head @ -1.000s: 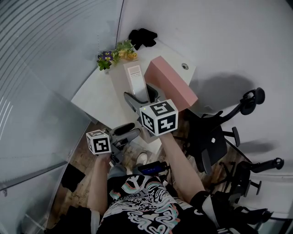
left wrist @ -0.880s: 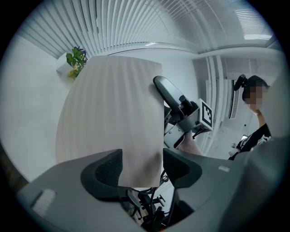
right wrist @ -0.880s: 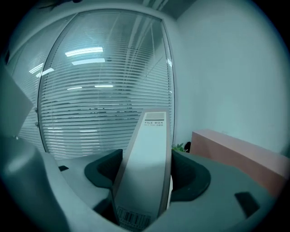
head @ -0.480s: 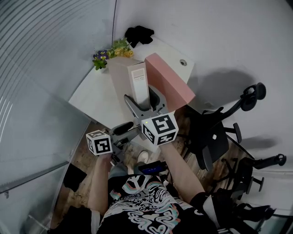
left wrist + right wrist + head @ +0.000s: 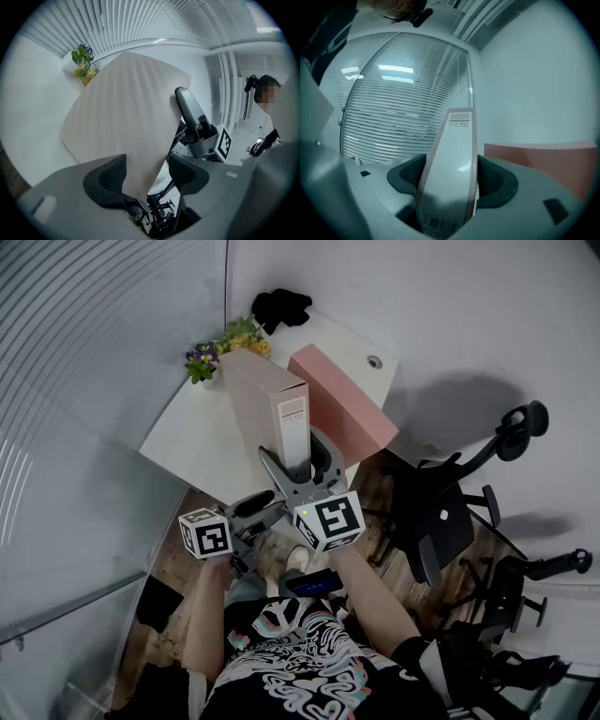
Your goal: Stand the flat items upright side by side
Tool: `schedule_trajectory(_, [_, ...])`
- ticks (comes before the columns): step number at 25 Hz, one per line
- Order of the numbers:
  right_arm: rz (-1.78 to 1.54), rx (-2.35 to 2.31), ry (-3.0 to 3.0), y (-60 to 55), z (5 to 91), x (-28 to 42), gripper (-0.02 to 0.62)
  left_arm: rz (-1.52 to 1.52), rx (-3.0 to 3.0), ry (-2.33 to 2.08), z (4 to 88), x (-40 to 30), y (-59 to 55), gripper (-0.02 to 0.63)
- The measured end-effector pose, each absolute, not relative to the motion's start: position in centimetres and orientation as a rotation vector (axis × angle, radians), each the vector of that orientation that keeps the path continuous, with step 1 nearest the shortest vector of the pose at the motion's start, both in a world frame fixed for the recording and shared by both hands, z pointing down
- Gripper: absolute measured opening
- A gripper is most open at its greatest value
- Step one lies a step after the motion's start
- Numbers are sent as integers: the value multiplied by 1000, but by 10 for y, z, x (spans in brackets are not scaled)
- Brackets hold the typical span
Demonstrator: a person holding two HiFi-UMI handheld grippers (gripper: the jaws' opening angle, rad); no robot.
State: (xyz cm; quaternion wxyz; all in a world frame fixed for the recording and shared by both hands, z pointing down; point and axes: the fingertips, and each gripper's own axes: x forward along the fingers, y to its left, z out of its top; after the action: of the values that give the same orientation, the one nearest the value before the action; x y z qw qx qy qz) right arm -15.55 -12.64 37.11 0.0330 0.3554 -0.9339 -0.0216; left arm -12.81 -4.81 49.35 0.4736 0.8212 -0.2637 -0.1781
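Note:
A beige file box [image 5: 262,395] stands upright on the white table [image 5: 197,442], its labelled spine facing me. My right gripper [image 5: 298,454] is shut on that spine; in the right gripper view both pads press the beige box [image 5: 452,173]. A pink file box [image 5: 337,413] stands upright just to its right, also seen in the right gripper view [image 5: 543,161]. My left gripper [image 5: 267,509] hovers open near the table's front edge. In the left gripper view the beige box's [image 5: 126,126] lower corner shows between the left gripper's [image 5: 146,173] jaws, untouched by the pads.
A small pot of flowers [image 5: 220,348] and a black object [image 5: 281,306] sit at the table's far corner. A round cable hole [image 5: 375,362] lies behind the pink box. Black office chairs [image 5: 441,521] stand to the right on the wooden floor.
My right gripper has swung round with the beige box, whose broad side now shows and which sits nearer the pink box. The left gripper has stayed put.

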Motion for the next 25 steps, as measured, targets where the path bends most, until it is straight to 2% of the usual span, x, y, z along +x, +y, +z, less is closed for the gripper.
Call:
schedule_trajectory(8, [17, 1095, -2695, -129, 411, -122, 307, -406, 1999, -655, 502, -123, -58, 265])
schedule_trajectory(25, [201, 1044, -2566, -117, 471, -88, 307, -292, 2007, -714, 527, -107, -91, 253])
